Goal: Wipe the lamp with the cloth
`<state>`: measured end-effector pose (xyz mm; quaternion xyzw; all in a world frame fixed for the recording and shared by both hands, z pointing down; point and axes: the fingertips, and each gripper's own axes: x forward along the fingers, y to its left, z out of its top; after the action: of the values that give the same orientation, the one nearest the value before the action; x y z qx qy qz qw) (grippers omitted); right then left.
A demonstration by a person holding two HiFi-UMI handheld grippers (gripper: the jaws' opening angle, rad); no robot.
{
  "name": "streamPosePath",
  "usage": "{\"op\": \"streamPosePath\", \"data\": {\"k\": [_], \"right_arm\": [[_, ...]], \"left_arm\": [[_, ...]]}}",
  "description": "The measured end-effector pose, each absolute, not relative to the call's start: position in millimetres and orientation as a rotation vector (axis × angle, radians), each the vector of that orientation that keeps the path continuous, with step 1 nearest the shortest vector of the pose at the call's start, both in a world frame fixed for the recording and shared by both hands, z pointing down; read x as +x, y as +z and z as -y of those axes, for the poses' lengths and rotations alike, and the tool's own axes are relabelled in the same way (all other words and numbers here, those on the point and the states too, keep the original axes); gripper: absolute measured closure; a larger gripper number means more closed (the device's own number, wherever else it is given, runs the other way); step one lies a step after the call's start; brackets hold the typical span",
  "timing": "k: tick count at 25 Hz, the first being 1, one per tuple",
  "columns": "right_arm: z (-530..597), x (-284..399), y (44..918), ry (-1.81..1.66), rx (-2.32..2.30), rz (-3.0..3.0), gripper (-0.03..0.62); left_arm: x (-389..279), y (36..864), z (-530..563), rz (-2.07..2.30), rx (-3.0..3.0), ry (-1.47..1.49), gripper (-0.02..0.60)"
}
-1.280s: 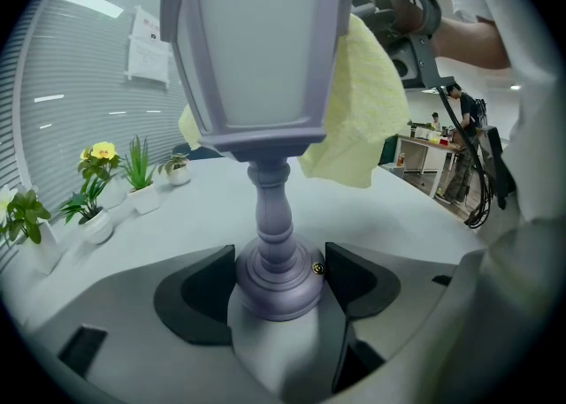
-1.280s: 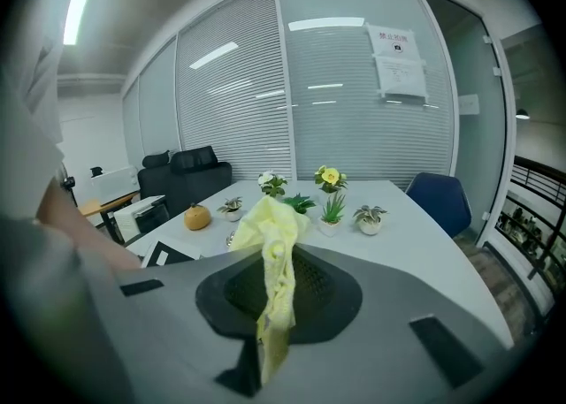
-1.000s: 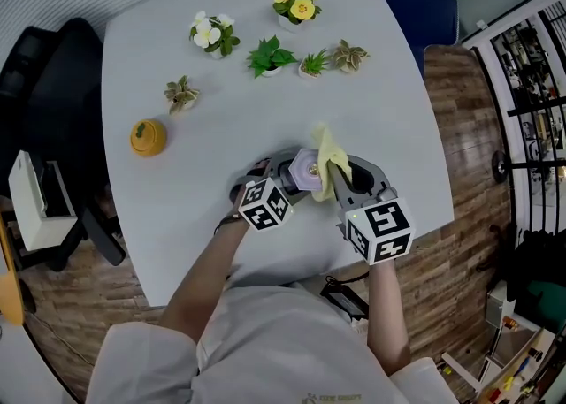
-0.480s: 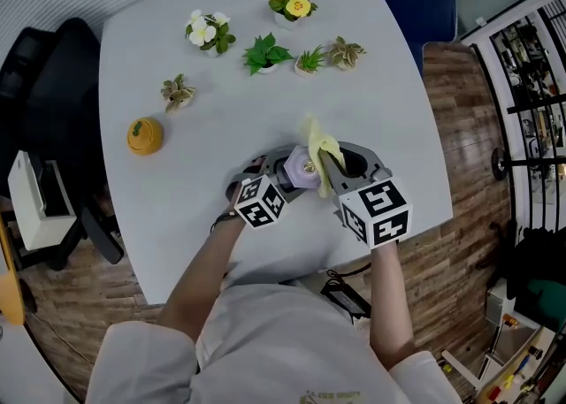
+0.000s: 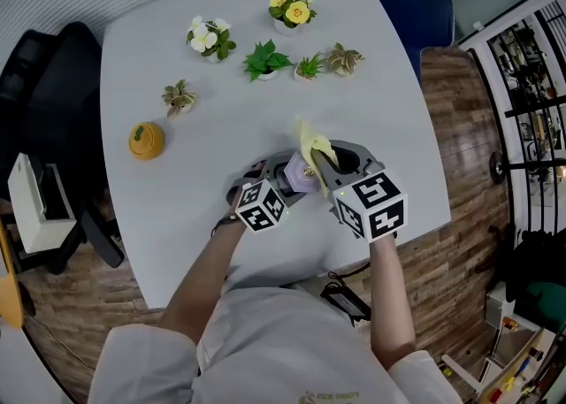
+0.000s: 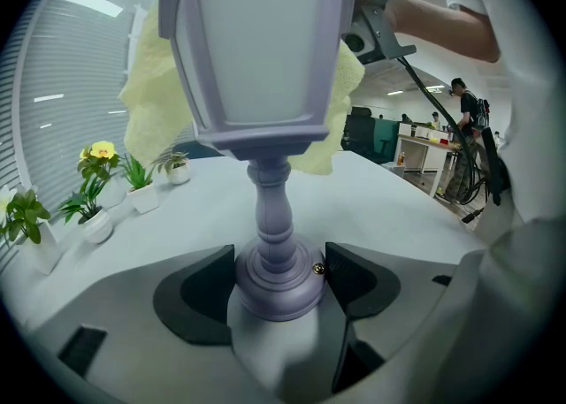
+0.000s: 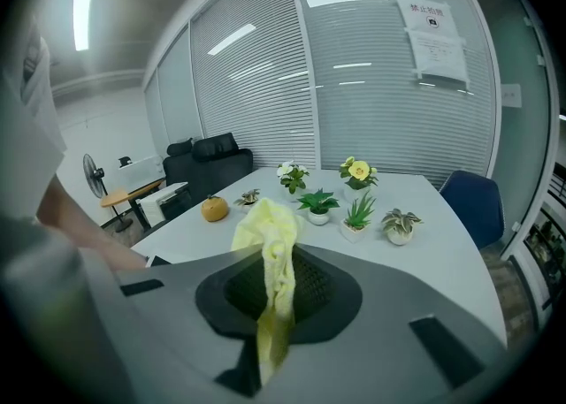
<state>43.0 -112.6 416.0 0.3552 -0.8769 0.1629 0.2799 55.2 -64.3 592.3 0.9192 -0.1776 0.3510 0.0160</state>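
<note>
Lilac, with a turned stem and a boxy lantern head, the lamp [image 6: 265, 84] stands upright near the smooth white table's [image 5: 177, 199] front edge. We clamp its round base in our left gripper [image 6: 279, 283]. Our right gripper [image 7: 274, 323] pinches the fluffy yellow cloth [image 7: 270, 252], bunched against the lantern head.

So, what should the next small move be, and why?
Probably draw the right gripper sideways so the cloth rubs across the lamp: the cloth hangs just behind its head, and the left gripper is shut on the lamp's base, holding it upright.
</note>
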Motion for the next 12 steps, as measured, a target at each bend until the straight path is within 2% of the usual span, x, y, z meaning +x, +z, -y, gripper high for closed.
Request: {"op": "streamPosePath", "data": {"k": [12], "right_arm": [[110, 26, 412, 0.349, 0.860, 2.328, 0.568]], "left_arm": [[54, 591, 65, 0.556, 2.857, 1.093, 0.276]]}}
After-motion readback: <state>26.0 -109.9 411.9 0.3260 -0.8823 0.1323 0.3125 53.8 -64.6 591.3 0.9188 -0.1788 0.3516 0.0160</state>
